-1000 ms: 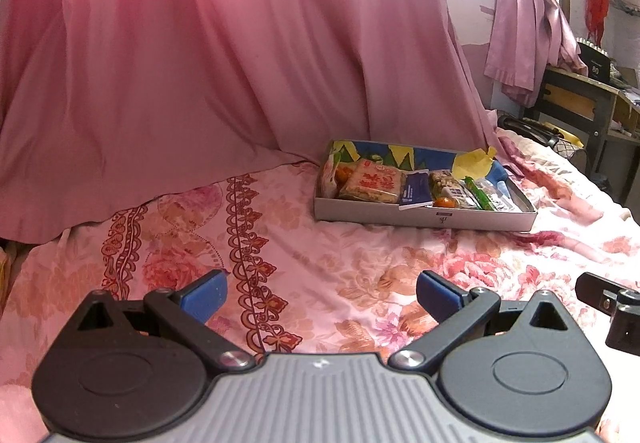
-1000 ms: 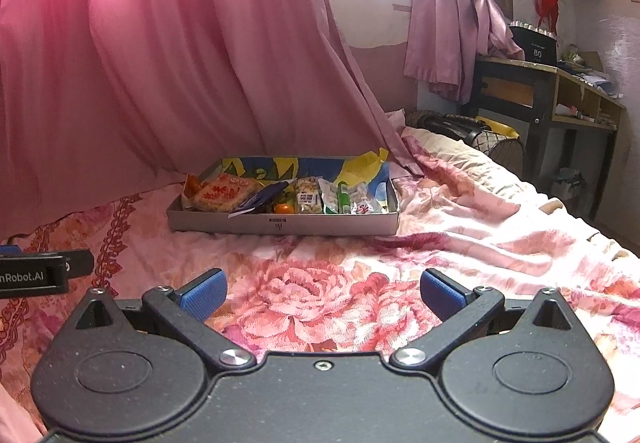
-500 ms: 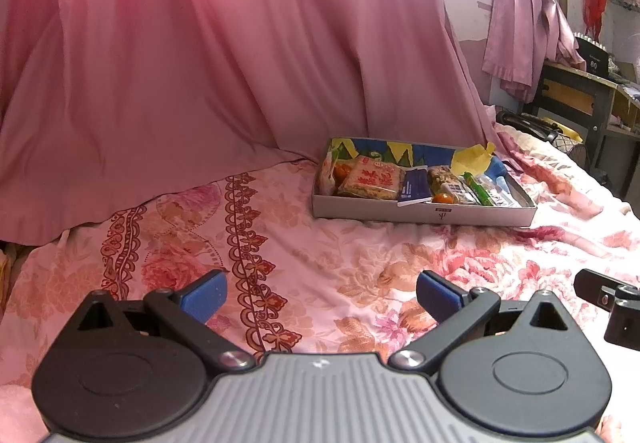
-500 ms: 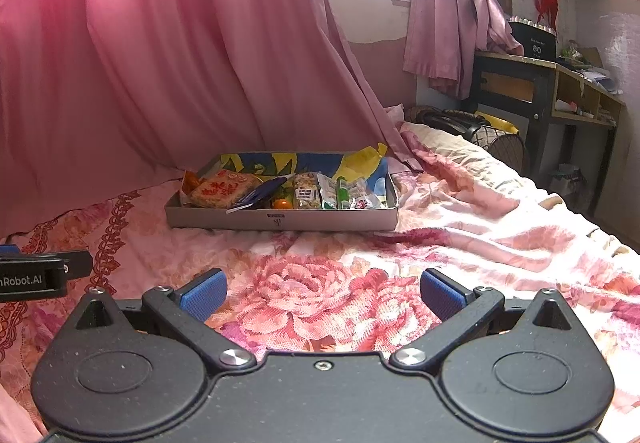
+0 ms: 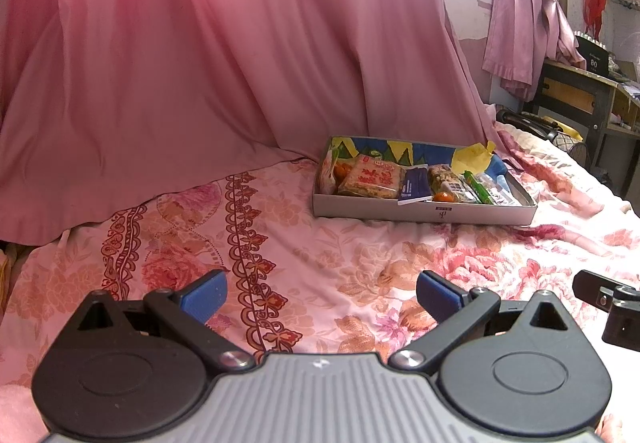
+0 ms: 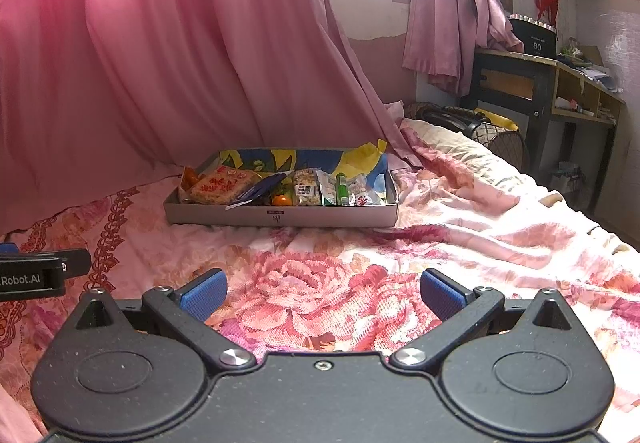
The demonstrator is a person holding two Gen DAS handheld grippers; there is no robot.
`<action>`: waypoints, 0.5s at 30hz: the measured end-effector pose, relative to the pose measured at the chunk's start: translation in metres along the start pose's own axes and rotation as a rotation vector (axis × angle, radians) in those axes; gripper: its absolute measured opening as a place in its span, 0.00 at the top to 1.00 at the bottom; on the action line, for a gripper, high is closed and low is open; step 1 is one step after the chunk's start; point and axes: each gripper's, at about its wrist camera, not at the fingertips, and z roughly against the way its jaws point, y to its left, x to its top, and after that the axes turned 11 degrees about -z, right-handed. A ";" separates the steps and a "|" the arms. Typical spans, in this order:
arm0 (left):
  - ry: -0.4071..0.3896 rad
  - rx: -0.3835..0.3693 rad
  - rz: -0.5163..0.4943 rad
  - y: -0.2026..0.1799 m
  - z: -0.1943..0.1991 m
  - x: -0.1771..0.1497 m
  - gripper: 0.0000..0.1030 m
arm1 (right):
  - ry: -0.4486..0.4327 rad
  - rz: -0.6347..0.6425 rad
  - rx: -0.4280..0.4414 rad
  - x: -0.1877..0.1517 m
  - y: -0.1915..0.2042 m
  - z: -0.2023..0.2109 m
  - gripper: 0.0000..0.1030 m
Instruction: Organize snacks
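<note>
A shallow grey cardboard box (image 5: 424, 212) (image 6: 280, 217) lies on the floral bedspread, packed with snacks: an orange rice-cracker packet (image 5: 372, 178) (image 6: 224, 185) at its left, a dark blue packet (image 5: 415, 185) (image 6: 260, 189), a nut bar (image 6: 306, 189), a green tube (image 6: 341, 189) and small wrappers. My left gripper (image 5: 322, 295) is open and empty, well short of the box. My right gripper (image 6: 322, 293) is also open and empty, low over the bedspread in front of the box. Each gripper's body shows at the other view's edge.
A pink curtain (image 5: 220, 63) drapes onto the bed behind the box. A dark wooden desk (image 6: 540, 83) with clutter stands at the right past the bed, with a wire basket (image 6: 496, 139) beside it. Rumpled bedspread (image 6: 480, 211) spreads right of the box.
Both grippers have pulled back and tilted slightly; the box now sits a little higher and farther in both views. Nothing was grasped.
</note>
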 end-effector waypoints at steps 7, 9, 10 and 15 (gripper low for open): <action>0.000 -0.001 0.000 0.000 0.000 0.000 0.00 | 0.004 0.003 0.000 -0.002 -0.001 -0.001 0.01; 0.000 0.000 0.000 0.000 0.000 0.000 0.00 | 0.005 0.003 0.000 -0.003 -0.001 -0.002 0.01; 0.001 0.000 0.000 0.000 0.000 0.000 0.00 | 0.005 0.003 -0.001 -0.003 -0.001 -0.002 0.01; 0.002 0.000 0.000 0.000 0.000 0.000 0.00 | 0.006 0.003 -0.001 -0.004 -0.001 -0.002 0.01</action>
